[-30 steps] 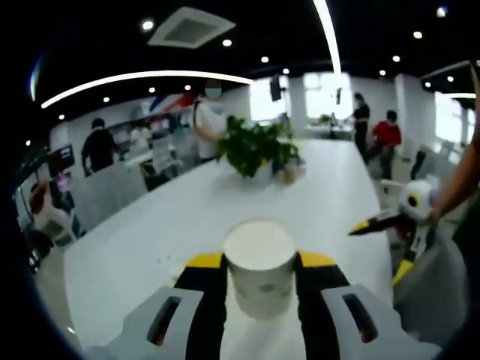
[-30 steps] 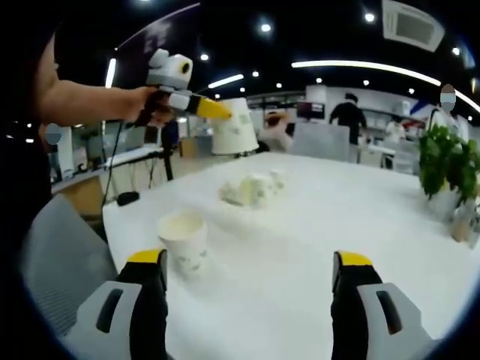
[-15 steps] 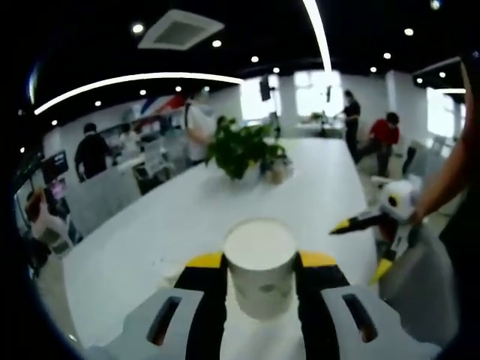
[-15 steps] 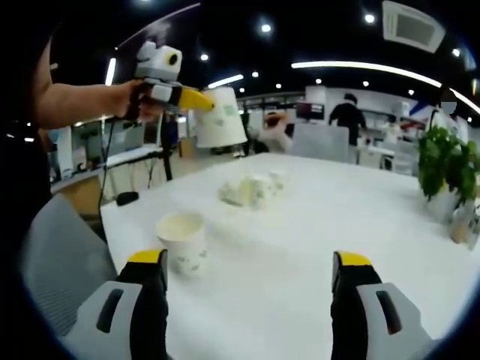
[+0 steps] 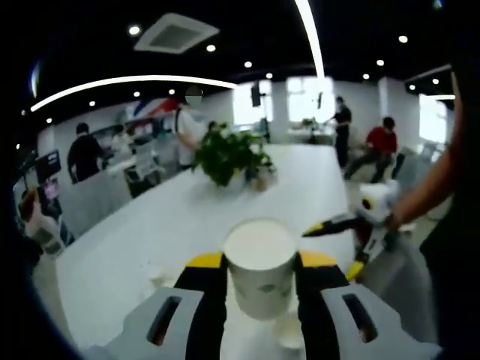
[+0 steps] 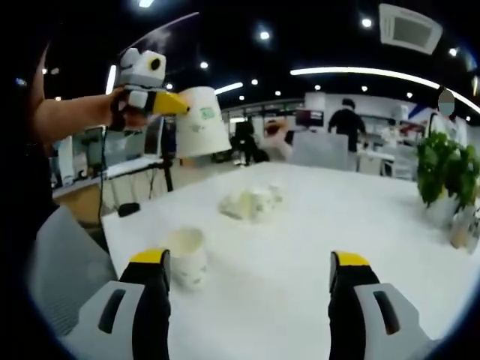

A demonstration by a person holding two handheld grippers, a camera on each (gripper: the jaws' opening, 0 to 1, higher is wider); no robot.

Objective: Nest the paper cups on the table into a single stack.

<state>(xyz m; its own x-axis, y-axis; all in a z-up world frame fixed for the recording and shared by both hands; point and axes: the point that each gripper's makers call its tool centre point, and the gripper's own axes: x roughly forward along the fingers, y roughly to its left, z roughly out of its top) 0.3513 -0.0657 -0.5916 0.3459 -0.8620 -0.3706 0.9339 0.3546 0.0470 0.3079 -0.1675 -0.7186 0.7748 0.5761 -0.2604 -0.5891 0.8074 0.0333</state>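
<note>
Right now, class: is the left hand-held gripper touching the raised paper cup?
Touching. In the left gripper view, the left hand-held gripper has both jaws pressed against the paper cup, which the right gripper view shows lifted above the table.

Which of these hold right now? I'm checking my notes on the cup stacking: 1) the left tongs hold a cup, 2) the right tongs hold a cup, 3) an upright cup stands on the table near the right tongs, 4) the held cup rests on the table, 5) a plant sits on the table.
1) True: the left tongs are shut on a cup.
2) False: the right tongs are open with nothing between the jaws.
3) True: an upright cup stands on the table just beyond the right tongs' left jaw.
4) False: the held cup is lifted in the air, well above the table.
5) True: a plant sits farther along the table.
</note>
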